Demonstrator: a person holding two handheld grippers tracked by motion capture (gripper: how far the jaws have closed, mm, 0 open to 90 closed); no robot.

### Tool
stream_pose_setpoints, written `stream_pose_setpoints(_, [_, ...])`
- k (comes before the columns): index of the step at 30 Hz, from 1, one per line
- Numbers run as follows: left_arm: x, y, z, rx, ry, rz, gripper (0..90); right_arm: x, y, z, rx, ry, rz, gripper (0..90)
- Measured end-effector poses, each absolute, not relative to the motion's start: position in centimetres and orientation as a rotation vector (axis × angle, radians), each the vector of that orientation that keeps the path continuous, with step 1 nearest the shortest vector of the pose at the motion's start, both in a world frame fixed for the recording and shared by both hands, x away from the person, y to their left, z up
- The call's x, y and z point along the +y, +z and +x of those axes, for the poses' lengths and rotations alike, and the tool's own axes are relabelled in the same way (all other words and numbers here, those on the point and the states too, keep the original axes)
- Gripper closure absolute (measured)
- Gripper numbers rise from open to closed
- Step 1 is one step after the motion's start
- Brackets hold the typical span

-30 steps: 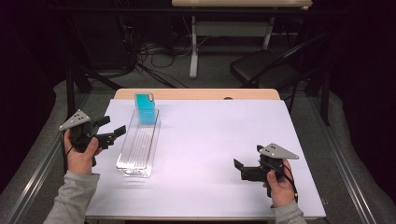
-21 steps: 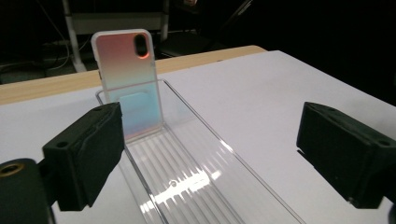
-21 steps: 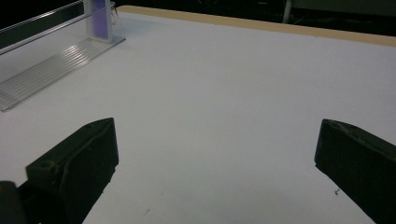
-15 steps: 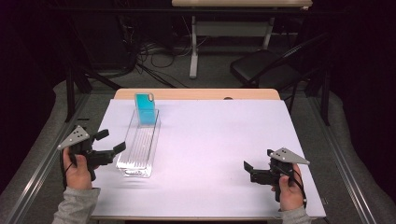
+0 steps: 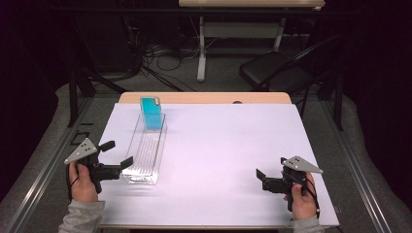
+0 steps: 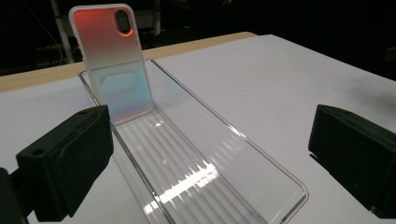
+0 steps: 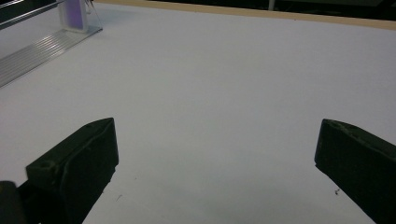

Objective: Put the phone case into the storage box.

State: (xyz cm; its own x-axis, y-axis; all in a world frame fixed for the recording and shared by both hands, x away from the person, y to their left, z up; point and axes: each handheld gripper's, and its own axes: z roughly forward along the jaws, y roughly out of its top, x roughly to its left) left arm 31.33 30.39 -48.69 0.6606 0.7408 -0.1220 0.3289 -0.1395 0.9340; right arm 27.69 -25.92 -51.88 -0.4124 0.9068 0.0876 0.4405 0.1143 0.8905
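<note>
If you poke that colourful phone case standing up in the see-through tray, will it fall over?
Probably yes. The phone case stands upright at the far end of the clear tray, thin and tall, so a nudge would likely tip it. It looks hollow, so it is probably light. The tray's ribbed floor looks glossy, so the case may slide.

this looked like a lab or recording workspace rather than a home. a wooden table (image 5: pixel 204 98) was covered by a plain white sheet (image 5: pixel 228 160) and stood inside a dark, black-curtained area. behind it, loose cables (image 5: pixel 145 63) trailed over grey carpet (image 5: pixel 218 82) beside a desk leg (image 5: pixel 201 51) (pale metal) and a black folding chair (image 5: pixel 272 70). metal rails (image 5: pixel 43 170) flanked the table.
</note>
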Motion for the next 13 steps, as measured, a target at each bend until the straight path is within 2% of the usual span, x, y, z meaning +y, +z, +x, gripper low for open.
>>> stream_pose_setpoints(13, [31.05, -49.01, 31.53, 0.893, 0.442, 1.732, 0.3, -25.97, -52.24, 27.84, 1.933, 1.237, 1.316, 0.0])
